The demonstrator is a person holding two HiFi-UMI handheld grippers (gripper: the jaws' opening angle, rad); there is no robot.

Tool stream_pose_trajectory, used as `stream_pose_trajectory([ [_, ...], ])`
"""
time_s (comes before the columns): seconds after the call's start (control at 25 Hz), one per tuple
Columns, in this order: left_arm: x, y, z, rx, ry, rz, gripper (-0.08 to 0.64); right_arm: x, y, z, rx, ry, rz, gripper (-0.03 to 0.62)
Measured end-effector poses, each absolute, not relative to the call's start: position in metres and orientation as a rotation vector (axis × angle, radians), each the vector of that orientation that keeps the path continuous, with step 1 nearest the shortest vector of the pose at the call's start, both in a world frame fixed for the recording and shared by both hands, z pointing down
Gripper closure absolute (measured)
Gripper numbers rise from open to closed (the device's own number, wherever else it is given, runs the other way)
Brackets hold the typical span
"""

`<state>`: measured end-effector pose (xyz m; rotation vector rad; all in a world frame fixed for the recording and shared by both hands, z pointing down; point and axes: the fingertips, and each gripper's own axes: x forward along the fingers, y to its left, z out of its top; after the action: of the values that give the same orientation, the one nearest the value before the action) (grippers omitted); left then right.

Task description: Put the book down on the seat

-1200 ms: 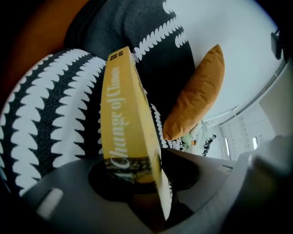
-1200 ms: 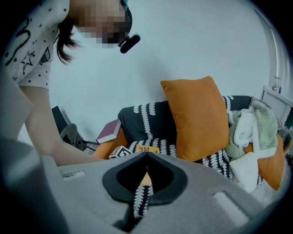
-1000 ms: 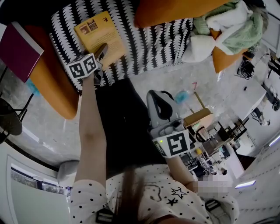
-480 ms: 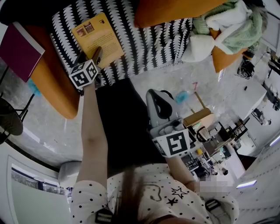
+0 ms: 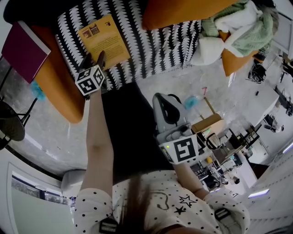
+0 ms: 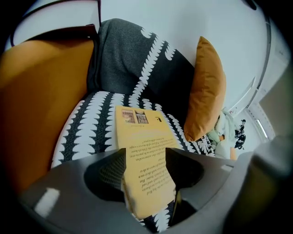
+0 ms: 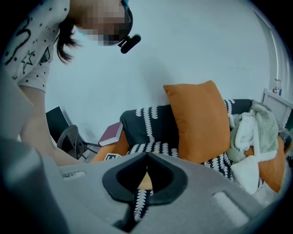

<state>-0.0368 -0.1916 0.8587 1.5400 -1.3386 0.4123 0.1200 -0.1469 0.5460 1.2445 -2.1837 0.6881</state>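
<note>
Yellow book (image 5: 103, 41) looks already down, lying flat on the black-and-white patterned seat (image 5: 155, 50), with its near end right under the left gripper (image 5: 94, 58). So is the put-down basically done?

> Pretty much, I'd call this the let-go stage. In the left gripper view its jaws stand spread. They've just been closing a touch, and the book's near end lies between them, but the pads don't seem to press on it. Next move, my guess: back out cleanly without clipping the cover, or the book could get dragged toward the front edge.

And the right gripper (image 5: 167, 98)?

> Held well back from the sofa, close to the person's body, tips pressed together on nothing.

What's the surface and room like?

> Soft fabric sofa, so the book should sit still. Beyond the left gripper and off to its right leans an orange cushion (image 5: 183, 11), and further that way is a heap of clothes (image 5: 238, 27). To its left a maroon book (image 5: 23, 48) rests on the orange armrest (image 5: 55, 87). There's grey speckled floor (image 5: 192, 77) in front of the sofa.
</note>
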Motion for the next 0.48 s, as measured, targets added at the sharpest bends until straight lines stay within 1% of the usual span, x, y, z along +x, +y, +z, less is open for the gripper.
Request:
stream_pose_trajectory([
  [0.2, -0.035, -0.192, 0.850, 1.580, -1.348, 0.379, 0.328, 0.117, -0.137, 0.547, 1.233, -2.196, 0.674, 0.598],
  [0.48, -0.052, -0.188, 0.831, 1.609, -1.431, 0.356, 0.528, 0.115, -0.128, 0.541, 1.237, -2.213, 0.634, 0.598],
])
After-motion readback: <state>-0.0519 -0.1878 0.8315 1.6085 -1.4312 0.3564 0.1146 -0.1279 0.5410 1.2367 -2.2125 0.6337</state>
